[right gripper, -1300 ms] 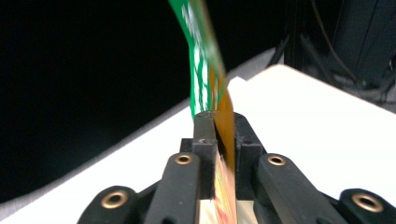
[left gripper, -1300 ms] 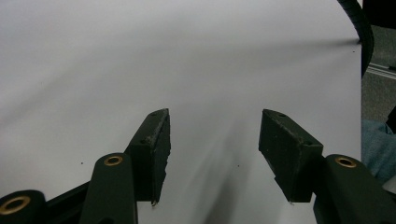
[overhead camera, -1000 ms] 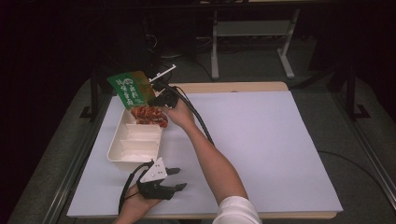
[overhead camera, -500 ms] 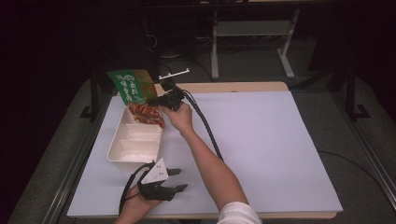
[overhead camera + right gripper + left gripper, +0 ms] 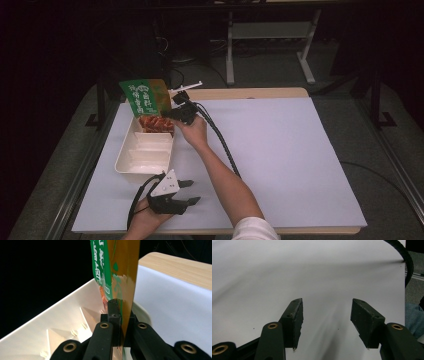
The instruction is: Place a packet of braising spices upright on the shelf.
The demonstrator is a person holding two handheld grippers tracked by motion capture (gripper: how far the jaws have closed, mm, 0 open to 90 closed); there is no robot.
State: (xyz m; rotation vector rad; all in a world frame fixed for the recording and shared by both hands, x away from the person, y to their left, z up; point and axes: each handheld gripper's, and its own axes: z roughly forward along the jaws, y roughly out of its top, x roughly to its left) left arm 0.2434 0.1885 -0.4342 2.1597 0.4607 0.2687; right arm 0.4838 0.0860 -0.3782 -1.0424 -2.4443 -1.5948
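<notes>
Left side of the table point(image 5: 280, 150): a white sectioned tray point(image 5: 145, 155) lies near the left edge, long axis running away from the person. Its far compartment holds a heap of reddish-orange food point(image 5: 156, 123); the nearer compartments appear bare.

Over that far compartment a green and orange pouch point(image 5: 145, 96) is held up and tilted. It carries white printed characters on green, with an orange-brown back face visible in the right gripper view point(image 5: 125, 272). The film looks thin and glossy. Judgement: it will flex readily and may slip if the grip slackens.

The right gripper point(image 5: 179, 111) has its jaws closed flat on the lower edge of the pouch; the right gripper view shows the film pinched between them directly above the tray wall point(image 5: 62, 315). The right hand point(image 5: 192, 131) holds the tool beside the tray's far end.

Step in hand, as judged: emptying the pouch into the far compartment. To do it well, the mouth should be kept directly over that compartment, the pinch firm, and the pouch raised gradually so remaining contents fall inside the tray wall and not onto the table. Whether any food remains inside cannot be determined.

Near edge, centre-left: the left gripper point(image 5: 186, 192) rests low over bare table, jaws wide apart, holding nothing point(image 5: 325, 322).
</notes>
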